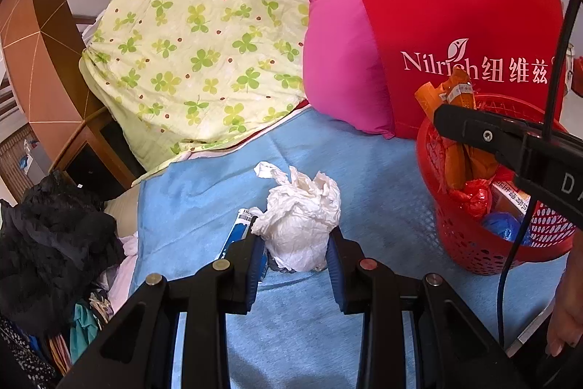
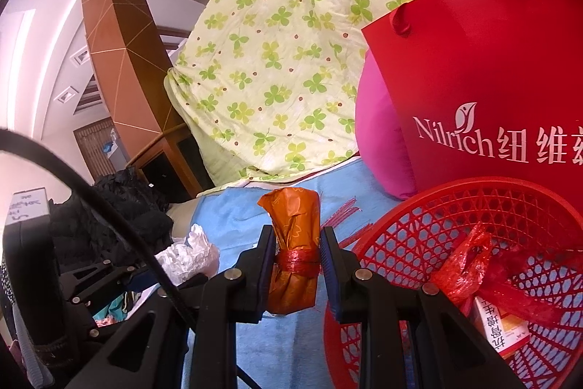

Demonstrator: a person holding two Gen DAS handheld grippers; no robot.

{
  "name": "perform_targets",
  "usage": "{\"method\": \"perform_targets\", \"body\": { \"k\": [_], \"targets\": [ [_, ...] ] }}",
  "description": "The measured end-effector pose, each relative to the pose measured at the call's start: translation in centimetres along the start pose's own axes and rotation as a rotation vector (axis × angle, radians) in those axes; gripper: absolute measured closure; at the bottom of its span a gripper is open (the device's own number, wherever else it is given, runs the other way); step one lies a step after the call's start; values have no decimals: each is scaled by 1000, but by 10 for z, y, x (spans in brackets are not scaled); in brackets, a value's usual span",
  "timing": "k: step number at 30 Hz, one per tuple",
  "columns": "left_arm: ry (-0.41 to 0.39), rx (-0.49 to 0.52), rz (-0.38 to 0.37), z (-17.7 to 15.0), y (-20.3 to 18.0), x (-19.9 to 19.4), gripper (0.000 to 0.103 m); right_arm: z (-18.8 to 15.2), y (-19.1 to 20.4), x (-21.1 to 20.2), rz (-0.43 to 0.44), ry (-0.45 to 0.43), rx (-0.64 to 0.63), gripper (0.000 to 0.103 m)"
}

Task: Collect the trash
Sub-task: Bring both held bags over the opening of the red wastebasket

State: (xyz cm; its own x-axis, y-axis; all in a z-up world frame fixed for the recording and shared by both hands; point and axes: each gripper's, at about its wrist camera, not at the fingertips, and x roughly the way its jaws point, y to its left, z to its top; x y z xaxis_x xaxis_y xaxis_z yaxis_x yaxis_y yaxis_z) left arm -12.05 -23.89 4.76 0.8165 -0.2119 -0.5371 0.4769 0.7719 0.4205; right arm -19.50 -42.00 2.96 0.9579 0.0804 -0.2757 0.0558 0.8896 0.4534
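Observation:
A crumpled white tissue point(image 1: 297, 225) lies on the blue sheet point(image 1: 379, 192), and my left gripper point(image 1: 297, 245) is shut on its lower part. A blue and white tube point(image 1: 240, 230) rests just left of it. My right gripper point(image 2: 297, 256) is shut on an orange plastic bundle point(image 2: 293, 225) tied with a red band. In the left wrist view that gripper point(image 1: 453, 113) holds the bundle point(image 1: 457, 166) at the far left rim of the red mesh basket point(image 1: 473, 250). The basket point(image 2: 455, 186) holds a red plastic bag point(image 2: 462, 265) and a small box point(image 2: 499, 327).
A red paper bag point(image 1: 459, 35) and a pink pillow point(image 1: 339, 68) stand behind the basket. A green clover quilt point(image 1: 204, 35) is heaped at the back. Dark clothes point(image 1: 54, 243) pile at the left edge of the bed. A person's hand point(image 1: 566, 323) shows at the right.

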Motion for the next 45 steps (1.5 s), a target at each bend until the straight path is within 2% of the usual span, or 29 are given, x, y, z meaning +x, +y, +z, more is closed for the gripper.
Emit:
{"method": "perform_targets", "body": {
  "k": [29,45],
  "targets": [
    [-25,57,-26,17,-37,-8,68,8,-46,-30,-65,-38,46,76],
    [-81,84,-40,38,-55,-22,68,9,-70,-48,-112,-65,84,76]
  ]
}}
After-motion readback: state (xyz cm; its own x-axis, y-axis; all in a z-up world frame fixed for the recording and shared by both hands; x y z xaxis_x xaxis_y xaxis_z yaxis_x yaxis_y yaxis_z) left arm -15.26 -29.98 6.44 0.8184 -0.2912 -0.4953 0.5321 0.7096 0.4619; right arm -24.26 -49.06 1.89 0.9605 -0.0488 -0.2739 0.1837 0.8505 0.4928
